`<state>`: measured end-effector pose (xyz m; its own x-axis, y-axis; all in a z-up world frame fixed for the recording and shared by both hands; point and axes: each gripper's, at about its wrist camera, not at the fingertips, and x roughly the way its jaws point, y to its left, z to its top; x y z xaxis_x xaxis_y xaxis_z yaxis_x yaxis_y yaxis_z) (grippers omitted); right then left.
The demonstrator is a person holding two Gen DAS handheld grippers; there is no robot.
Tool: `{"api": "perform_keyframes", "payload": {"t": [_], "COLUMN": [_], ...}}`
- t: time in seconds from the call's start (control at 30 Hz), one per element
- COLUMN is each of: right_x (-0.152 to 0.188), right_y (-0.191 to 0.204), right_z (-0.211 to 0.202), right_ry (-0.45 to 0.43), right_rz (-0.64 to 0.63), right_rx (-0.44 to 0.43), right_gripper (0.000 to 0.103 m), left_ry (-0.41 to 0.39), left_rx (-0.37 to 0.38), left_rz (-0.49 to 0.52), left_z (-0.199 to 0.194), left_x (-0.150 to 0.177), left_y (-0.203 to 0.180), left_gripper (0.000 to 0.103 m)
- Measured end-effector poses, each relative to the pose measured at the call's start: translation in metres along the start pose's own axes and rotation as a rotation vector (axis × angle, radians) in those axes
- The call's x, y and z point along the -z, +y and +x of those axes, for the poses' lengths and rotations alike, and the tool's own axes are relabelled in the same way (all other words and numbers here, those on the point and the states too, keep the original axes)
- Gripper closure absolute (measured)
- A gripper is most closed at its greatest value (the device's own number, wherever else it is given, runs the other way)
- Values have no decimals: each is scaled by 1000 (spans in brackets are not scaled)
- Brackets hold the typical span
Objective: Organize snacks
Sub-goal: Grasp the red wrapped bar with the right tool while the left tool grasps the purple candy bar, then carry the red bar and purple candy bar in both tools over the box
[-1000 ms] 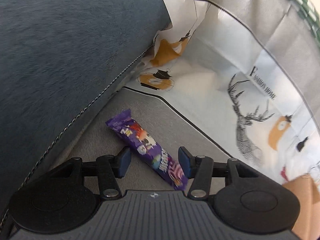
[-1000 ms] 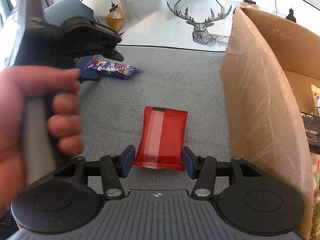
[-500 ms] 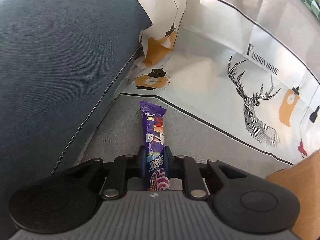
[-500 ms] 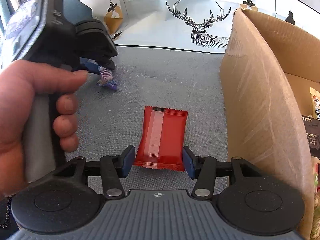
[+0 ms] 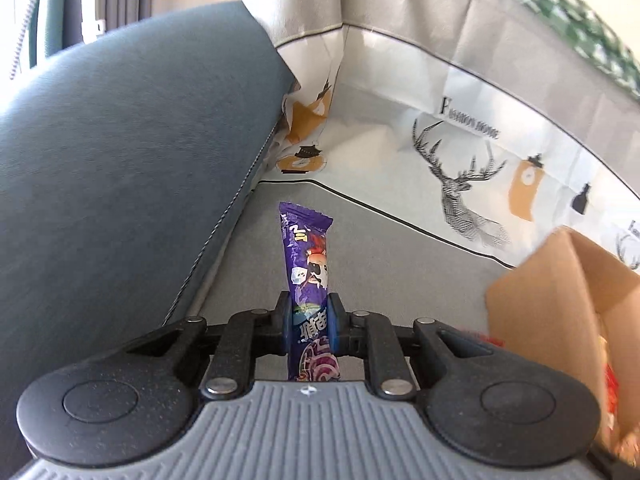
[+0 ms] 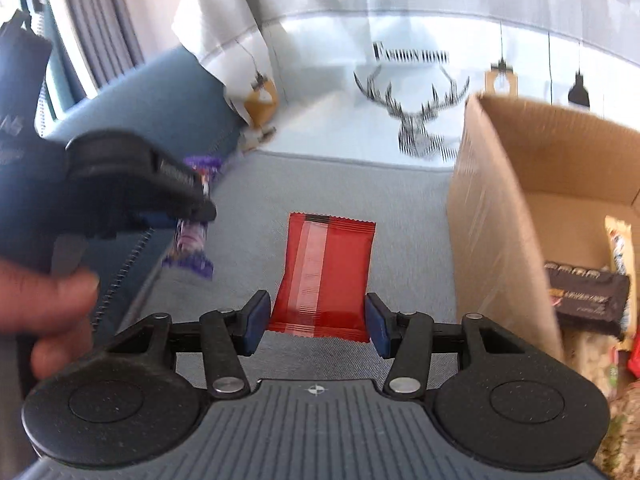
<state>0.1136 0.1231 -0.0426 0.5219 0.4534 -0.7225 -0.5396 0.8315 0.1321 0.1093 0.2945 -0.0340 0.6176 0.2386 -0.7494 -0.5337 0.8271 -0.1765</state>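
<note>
Everything sits on a grey sofa seat (image 6: pixel 328 184) with a blue cushion (image 5: pixel 120 152) on one side and a deer-print cloth (image 5: pixel 460 152) draped behind. Only the right wrist view looks into the cardboard box (image 6: pixel 500 220), with a dark snack pack (image 6: pixel 584 292) inside. Just beside the box, the red packet (image 6: pixel 324 272) lies between the right gripper (image 6: pixel 316 320), fingers spread and not touching it. Further from the box, the left gripper (image 5: pixel 310 316) pinches the purple snack bar (image 5: pixel 306 264), lifted off the seat.
</note>
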Motion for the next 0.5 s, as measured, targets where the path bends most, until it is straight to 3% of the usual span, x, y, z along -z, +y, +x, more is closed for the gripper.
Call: {"api": "perform_keyframes", "payload": {"t": [0.27,0.5], "right_x": [8,5], "right_y": [-8,-58], "right_z": [-74,-165], "right_ry": [-208,-419], "right_rz": [-46,-18], "right_rx": [9,6], "right_gripper": [50,50], "left_ry": [-56,-105], "left_rx": [48,109], "left_rz": [1,72], "left_z": [-63,-96], "left_x": [26,35], "left_y": [-6,-36], "left_gripper": [85,85]}}
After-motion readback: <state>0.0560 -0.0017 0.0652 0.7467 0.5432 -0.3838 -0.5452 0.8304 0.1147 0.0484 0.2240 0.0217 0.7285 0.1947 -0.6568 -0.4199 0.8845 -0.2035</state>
